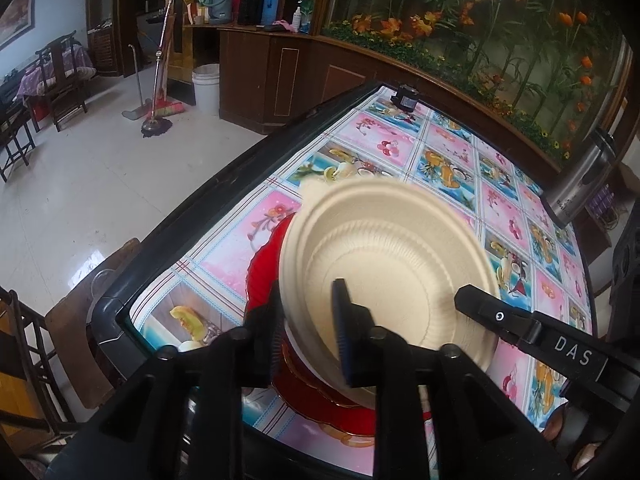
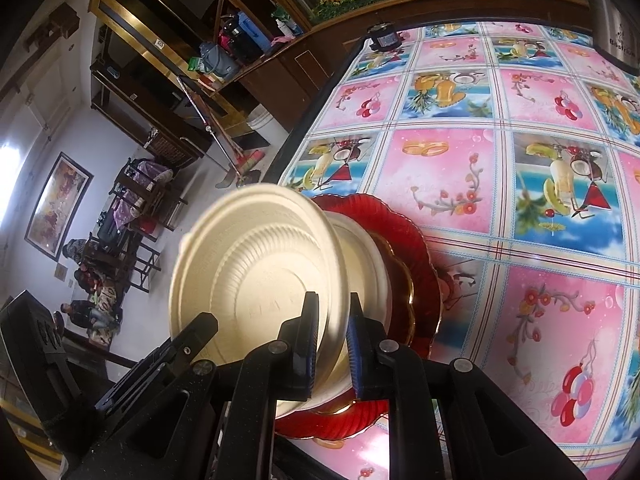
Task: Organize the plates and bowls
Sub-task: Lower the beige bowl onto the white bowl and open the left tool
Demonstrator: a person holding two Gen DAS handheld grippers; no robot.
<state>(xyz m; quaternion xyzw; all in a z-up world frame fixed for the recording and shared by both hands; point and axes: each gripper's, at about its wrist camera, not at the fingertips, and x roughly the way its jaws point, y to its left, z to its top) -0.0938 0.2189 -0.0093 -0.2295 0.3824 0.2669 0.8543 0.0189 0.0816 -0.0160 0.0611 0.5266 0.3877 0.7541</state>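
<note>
A cream paper bowl (image 1: 384,264) (image 2: 260,264) sits tilted on top of a stack: another cream bowl (image 2: 360,248), an amber plate (image 2: 400,280) and a red scalloped plate (image 1: 264,264) (image 2: 424,248) on the table's near left corner. My left gripper (image 1: 308,332) stands open astride the top bowl's near rim, one pad inside and one outside, with a gap to the wall. My right gripper (image 2: 333,344) straddles the rim on the other side, its pads slightly apart from it. One of its fingers (image 1: 480,304) shows inside the bowl in the left wrist view.
The table wears a pink and blue fruit-print cloth (image 2: 440,168) with a black raised edge (image 1: 224,184). A steel flask (image 1: 576,188) stands at the far right, a small black device (image 1: 406,98) at the far corner. A wooden chair (image 1: 80,320) is left of the table.
</note>
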